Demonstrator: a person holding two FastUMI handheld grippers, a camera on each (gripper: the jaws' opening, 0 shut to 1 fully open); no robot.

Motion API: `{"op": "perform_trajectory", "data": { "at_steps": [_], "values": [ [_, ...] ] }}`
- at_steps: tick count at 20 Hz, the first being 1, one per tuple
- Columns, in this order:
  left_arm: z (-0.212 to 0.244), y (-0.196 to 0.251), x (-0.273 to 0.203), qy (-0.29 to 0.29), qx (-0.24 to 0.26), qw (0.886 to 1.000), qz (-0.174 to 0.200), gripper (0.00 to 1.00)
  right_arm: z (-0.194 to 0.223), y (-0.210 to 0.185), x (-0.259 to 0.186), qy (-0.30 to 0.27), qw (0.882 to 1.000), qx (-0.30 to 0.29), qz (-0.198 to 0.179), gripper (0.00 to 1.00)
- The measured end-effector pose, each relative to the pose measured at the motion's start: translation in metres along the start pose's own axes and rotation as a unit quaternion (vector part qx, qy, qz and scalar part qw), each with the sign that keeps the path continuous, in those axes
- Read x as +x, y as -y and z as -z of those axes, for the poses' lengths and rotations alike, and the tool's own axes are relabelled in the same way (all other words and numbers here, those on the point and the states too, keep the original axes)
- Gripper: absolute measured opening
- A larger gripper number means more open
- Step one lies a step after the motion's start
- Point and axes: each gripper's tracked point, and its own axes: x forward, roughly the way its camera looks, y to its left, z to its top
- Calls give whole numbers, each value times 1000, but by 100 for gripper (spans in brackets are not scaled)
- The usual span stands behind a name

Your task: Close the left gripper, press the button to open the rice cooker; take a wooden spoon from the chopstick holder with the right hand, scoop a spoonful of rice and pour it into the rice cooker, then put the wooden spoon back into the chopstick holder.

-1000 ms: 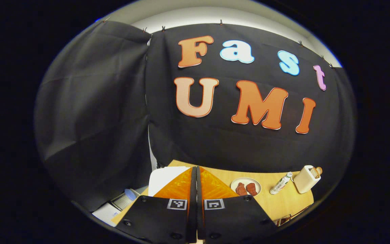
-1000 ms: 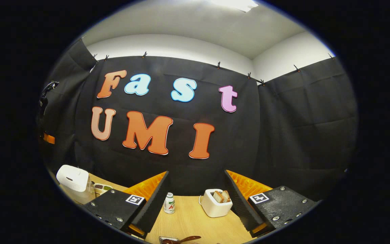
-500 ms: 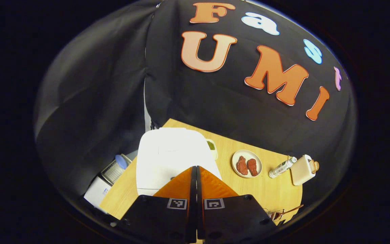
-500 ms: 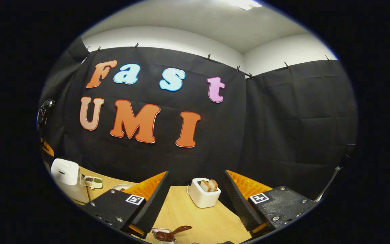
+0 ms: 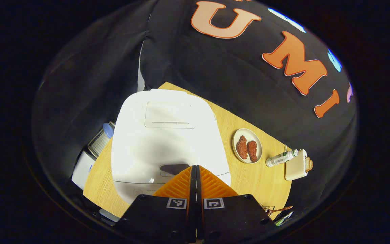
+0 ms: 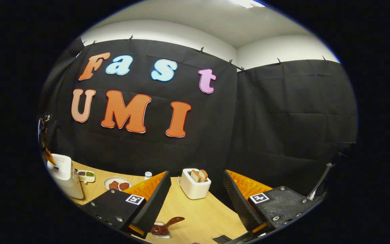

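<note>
The white rice cooker [image 5: 164, 135] stands with its lid down at the table's left end. My left gripper [image 5: 195, 168] is shut with nothing in it, its tips just over the dark button panel [image 5: 174, 169] at the cooker's front. In the right gripper view the cooker [image 6: 62, 173] is far off at the left. My right gripper [image 6: 196, 174] is open and empty above the table. A brown wooden spoon [image 6: 168, 225] lies in a small clear holder [image 6: 161, 232] just below its left finger.
On the wooden table [image 5: 249, 183] are a plate of red meat pieces [image 5: 247, 150], a lying bottle [image 5: 280, 158] and a white toaster with bread [image 6: 195, 184]. A small compartment tray [image 6: 86, 175] sits beside the cooker. Black cloth walls close the back and sides.
My left gripper has tipped down and come close over the rice cooker, staying shut. The right gripper has drifted a little, still open, and the spoon now sits nearer its left finger.
</note>
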Motion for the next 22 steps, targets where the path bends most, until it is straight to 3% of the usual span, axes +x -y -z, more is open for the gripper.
{"op": "perform_trajectory", "data": {
  "at_steps": [4,8,11,14,18,20,22],
  "values": [
    [13,-8,23,-34,-16,999,3,5,6,-1,-1,-4,1000,-4,0,97],
    [8,-10,25,-27,-37,999,14,5,12,-3,2,-13,1000,-4,-3,97],
    [6,-35,19,-18,-2,999,-33,5,15,-4,3,-16,1000,-4,-6,97],
    [7,-30,21,-20,-14,999,-33,5,24,-2,4,-25,1000,5,-10,97],
    [9,-29,20,-24,12,998,-52,5,30,-10,6,-35,999,30,-26,97],
    [6,-26,18,-15,8,999,-50,5,34,-10,4,-37,998,36,-35,97],
    [-11,-20,4,30,14,999,-38,5,36,-8,6,-38,998,33,-37,97]
  ]
}}
